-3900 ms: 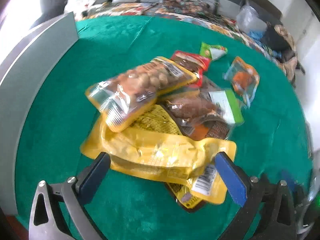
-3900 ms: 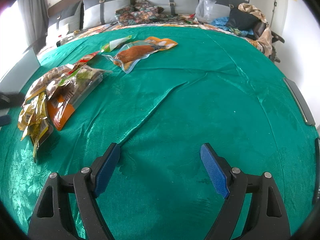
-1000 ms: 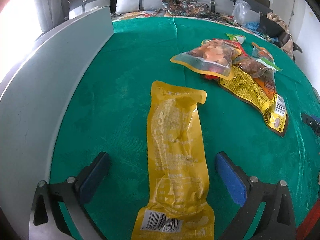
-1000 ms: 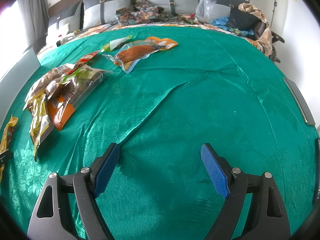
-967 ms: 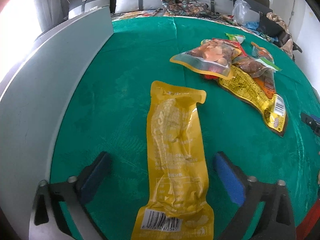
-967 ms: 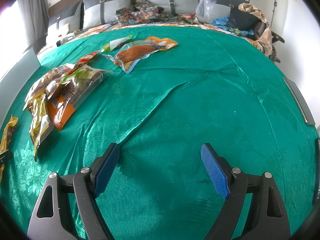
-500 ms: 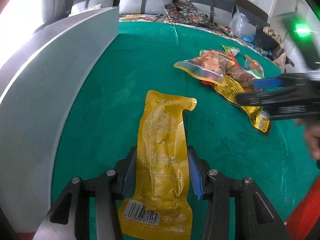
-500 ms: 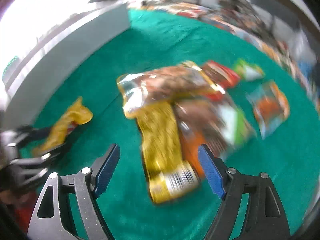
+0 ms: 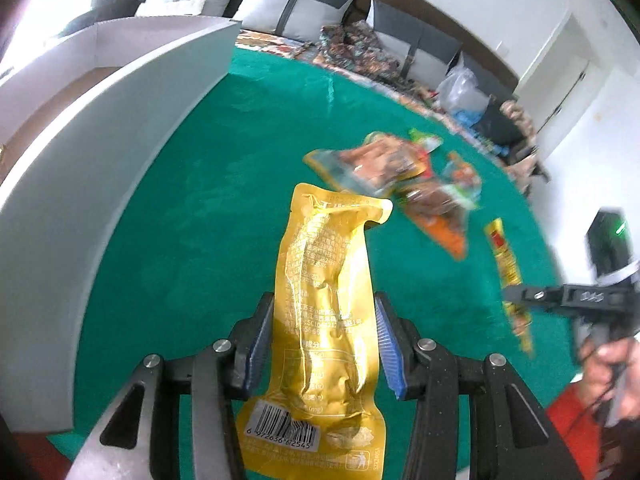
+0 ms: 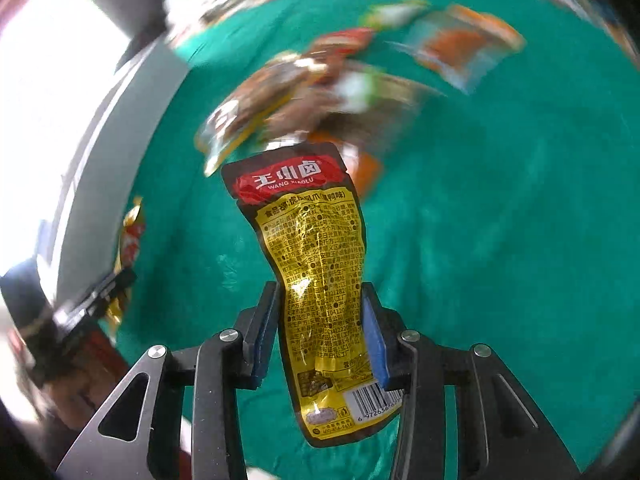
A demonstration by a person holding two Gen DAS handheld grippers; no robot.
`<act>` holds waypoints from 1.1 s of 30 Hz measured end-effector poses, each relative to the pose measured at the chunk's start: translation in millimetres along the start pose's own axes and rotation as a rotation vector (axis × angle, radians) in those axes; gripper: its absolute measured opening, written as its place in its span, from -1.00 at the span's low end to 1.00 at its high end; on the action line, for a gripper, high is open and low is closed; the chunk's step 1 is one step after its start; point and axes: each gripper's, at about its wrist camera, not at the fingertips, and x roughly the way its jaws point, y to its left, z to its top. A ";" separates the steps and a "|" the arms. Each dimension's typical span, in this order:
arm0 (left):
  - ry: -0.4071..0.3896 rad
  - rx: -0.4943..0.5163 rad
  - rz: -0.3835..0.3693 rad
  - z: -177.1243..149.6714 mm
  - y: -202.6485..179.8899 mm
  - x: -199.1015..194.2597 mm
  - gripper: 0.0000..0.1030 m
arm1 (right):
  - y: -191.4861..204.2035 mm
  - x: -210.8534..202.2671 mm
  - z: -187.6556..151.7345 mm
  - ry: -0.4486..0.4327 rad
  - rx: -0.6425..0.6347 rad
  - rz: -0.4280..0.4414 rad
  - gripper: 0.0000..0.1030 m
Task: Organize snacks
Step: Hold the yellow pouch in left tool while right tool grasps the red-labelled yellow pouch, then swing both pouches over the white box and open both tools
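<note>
Green patterned cloth; left gripper pinching crinkled gold pouch; right gripper, just closing, pinching glossy black-yellow pouch.

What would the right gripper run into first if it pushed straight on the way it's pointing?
Probably the blurred snack pile lying on the green cloth. The right gripper, shut on the black-and-yellow pouch, aims down toward it, and the pouch's top edge would likely arrive first. Depth is unclear.
</note>
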 end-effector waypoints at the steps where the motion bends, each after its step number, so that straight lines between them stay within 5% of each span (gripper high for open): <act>1: -0.016 -0.006 -0.024 4.0 -2.3 -9.2 -0.09 | -5.8 -5.9 -3.9 -0.013 0.052 0.032 -0.21; 5: -0.122 -0.010 -0.075 34.9 -3.5 -64.4 -0.09 | 24.8 -34.6 3.0 -0.082 0.091 0.202 -0.21; 9: -0.215 -0.031 -0.010 73.4 30.2 -122.6 -0.09 | 121.6 -56.4 43.4 -0.136 -0.008 0.371 -0.20; 12: -0.258 -0.020 0.152 96.5 70.6 -156.3 -0.08 | 210.7 -56.0 69.7 -0.140 -0.107 0.485 -0.20; 15: -0.268 -0.018 0.355 107.9 114.1 -168.2 0.00 | 282.5 -42.5 88.7 -0.151 -0.180 0.512 -0.11; 16: -0.250 -0.028 0.429 108.1 132.1 -166.2 0.14 | 308.4 -31.0 93.0 -0.150 -0.199 0.510 0.00; 17: -0.223 -0.045 0.470 106.4 147.4 -163.4 0.54 | 322.1 -22.5 96.6 -0.145 -0.208 0.492 0.13; 19: -0.168 -0.097 0.530 97.7 176.5 -155.7 0.68 | 343.8 1.0 100.0 -0.107 -0.198 0.430 0.26; 24: -0.178 -0.140 0.542 72.1 183.2 -149.8 0.68 | 294.4 -1.4 88.5 -0.162 -0.183 0.340 0.27; 29: -0.224 -0.086 0.413 62.2 118.7 -141.6 0.71 | 203.9 5.6 66.2 -0.288 -0.230 0.017 0.27; 33: -0.219 0.040 0.266 63.8 42.5 -120.8 0.99 | 101.3 12.9 35.2 -0.325 -0.212 -0.255 0.27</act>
